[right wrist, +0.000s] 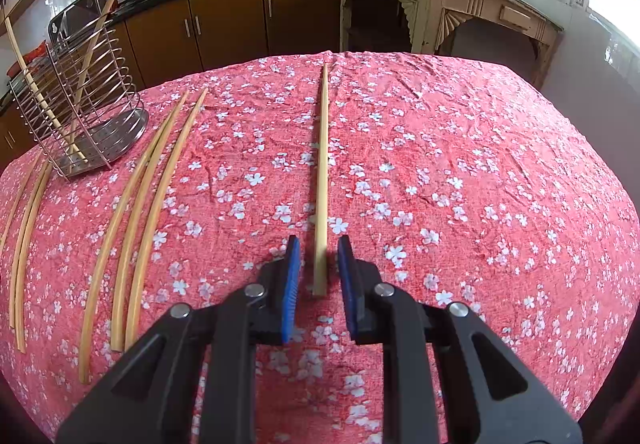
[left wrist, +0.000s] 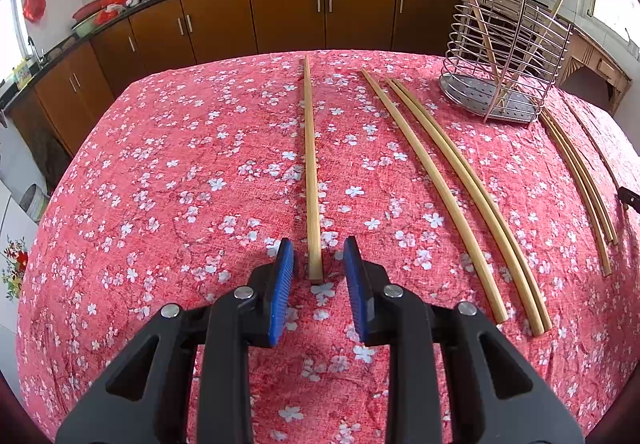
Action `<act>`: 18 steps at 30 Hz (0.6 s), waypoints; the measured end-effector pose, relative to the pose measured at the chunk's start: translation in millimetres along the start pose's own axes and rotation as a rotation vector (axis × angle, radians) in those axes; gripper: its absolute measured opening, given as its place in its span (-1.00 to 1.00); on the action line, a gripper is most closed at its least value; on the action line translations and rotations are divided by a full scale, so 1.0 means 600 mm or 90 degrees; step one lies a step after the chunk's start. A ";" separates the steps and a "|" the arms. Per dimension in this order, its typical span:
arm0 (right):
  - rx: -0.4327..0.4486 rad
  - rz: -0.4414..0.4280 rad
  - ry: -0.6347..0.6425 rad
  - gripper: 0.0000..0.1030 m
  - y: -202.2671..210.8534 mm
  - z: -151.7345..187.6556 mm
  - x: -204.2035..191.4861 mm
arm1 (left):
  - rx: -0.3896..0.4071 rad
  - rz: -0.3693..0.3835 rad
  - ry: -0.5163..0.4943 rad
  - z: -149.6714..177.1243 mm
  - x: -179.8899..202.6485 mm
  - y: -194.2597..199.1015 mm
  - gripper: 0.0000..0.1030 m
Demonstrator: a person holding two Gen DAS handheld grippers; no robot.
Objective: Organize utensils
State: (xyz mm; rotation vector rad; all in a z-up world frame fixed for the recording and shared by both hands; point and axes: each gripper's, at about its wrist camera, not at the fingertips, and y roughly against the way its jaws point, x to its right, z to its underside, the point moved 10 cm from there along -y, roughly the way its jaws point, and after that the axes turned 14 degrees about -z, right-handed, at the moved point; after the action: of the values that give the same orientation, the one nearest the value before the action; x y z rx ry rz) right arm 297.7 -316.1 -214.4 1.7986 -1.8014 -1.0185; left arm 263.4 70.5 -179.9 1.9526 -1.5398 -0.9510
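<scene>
We find the left gripper (left wrist: 319,258) and the right gripper (right wrist: 318,258) each with blue-padded jaws apart, straddling but not pressing the near end of a pale bamboo chopstick (left wrist: 311,180) lying on the red floral tablecloth (left wrist: 168,180). The left one's chopstick lies well left of the wire-and-steel utensil rack (left wrist: 502,56); the right one's other chopstick (right wrist: 322,172) lies well right of it. Two chopsticks stand in the rack, and more lie flat beside it.

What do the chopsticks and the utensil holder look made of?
Chopsticks: probably bamboo or light wood, with a pale tan matte surface. Utensil holder: likely stainless steel, made of shiny silver wire rings on a perforated metal base.
</scene>
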 end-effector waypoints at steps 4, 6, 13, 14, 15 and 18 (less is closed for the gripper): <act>0.000 -0.002 -0.002 -0.61 0.000 0.000 -0.001 | -0.001 0.006 0.004 0.001 0.000 0.000 -0.48; 0.001 -0.001 -0.002 -0.61 0.000 0.000 -0.002 | -0.001 0.008 0.007 0.001 0.000 0.001 -0.48; 0.000 -0.001 -0.002 -0.61 0.000 -0.001 -0.001 | -0.001 0.007 0.004 0.001 -0.002 0.000 -0.48; 0.000 -0.002 -0.002 -0.61 0.000 -0.001 -0.001 | -0.001 0.007 0.003 0.001 -0.001 0.000 -0.48; 0.001 -0.002 -0.002 -0.61 0.000 0.000 0.000 | -0.001 0.007 0.003 0.001 -0.001 0.000 -0.48; 0.000 -0.006 0.000 -0.75 0.000 -0.001 -0.002 | -0.001 0.003 0.002 0.001 -0.001 0.000 -0.49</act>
State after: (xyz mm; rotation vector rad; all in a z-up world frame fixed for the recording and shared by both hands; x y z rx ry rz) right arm 298.3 -315.3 -214.1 1.8099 -1.7946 -1.0218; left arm 263.0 70.9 -180.4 1.9483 -1.5407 -0.9460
